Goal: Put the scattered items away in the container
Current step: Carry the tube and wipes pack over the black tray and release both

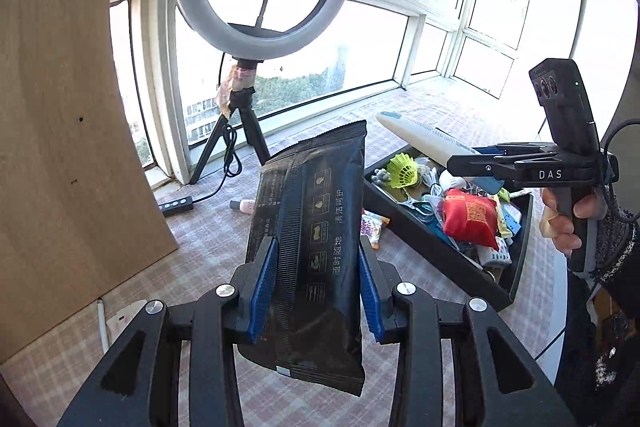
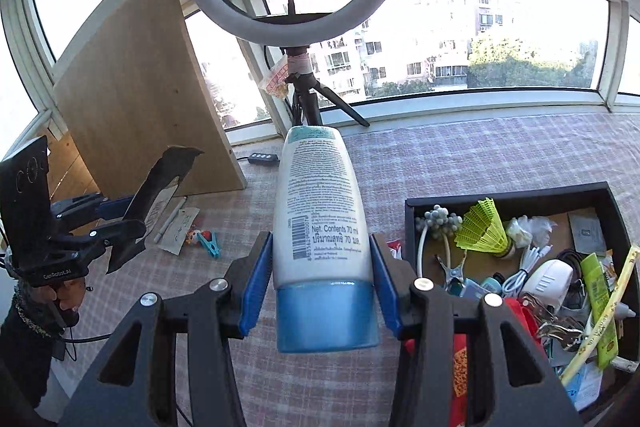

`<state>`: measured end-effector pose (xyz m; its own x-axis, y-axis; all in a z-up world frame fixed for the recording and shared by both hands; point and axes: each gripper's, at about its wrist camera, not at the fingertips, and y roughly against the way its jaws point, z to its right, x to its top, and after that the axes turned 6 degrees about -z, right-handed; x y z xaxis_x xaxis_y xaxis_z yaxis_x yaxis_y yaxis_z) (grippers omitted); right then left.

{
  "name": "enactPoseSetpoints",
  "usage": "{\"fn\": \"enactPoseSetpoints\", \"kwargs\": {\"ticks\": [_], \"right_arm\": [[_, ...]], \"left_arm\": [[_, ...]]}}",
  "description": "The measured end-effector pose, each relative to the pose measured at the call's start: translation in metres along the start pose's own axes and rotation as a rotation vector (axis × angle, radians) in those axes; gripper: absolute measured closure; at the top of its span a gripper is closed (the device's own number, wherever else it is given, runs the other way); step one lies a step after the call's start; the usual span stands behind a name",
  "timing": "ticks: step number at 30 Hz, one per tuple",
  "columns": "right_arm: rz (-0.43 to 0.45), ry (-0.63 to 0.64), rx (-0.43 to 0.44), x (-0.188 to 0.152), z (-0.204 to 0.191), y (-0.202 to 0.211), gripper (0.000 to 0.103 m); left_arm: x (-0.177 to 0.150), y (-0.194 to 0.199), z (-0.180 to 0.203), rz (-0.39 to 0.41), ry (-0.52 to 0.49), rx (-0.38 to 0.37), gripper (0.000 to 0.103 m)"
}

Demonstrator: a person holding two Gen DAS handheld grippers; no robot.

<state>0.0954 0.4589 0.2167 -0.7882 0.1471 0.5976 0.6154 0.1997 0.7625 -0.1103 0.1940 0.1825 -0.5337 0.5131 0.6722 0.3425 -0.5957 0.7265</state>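
Observation:
My left gripper (image 1: 316, 287) is shut on a black wipes packet (image 1: 316, 211), held upright above the checked tablecloth. My right gripper (image 2: 322, 279) is shut on a white tube with a blue cap (image 2: 320, 211). The black box (image 2: 408, 223) lies to the right, filled with several items, among them a yellow shuttlecock (image 2: 486, 227). In the left wrist view the right gripper (image 1: 476, 155) holds the tube (image 1: 420, 139) over the box's (image 1: 432, 247) far end. In the right wrist view the left gripper (image 2: 120, 217) carries the packet (image 2: 160, 187) at the left.
A ring light on a tripod (image 2: 296, 95) stands at the window, its cable and controller (image 1: 178, 206) on the cloth. A wooden board (image 2: 140, 115) leans at the left. Loose on the cloth: a blue clothespin (image 2: 211, 243), a pen (image 2: 170, 221), sachets, a pink bottle (image 1: 243, 205), a snack packet (image 1: 374, 225).

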Motion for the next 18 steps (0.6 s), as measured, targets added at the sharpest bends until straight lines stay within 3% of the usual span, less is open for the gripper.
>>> {"fn": "enactPoseSetpoints", "kwargs": {"ticks": [9,18], "right_arm": [[0.071,-0.173,-0.140,-0.031,0.090,0.064,0.057],[0.100,-0.283,-0.263,-0.061,0.154,0.097,0.057]], "left_arm": [[0.049,-0.049,0.089,0.022,-0.077,-0.088,0.066],[0.081,-0.099,0.168,-0.007,-0.157,-0.141,0.066]]}}
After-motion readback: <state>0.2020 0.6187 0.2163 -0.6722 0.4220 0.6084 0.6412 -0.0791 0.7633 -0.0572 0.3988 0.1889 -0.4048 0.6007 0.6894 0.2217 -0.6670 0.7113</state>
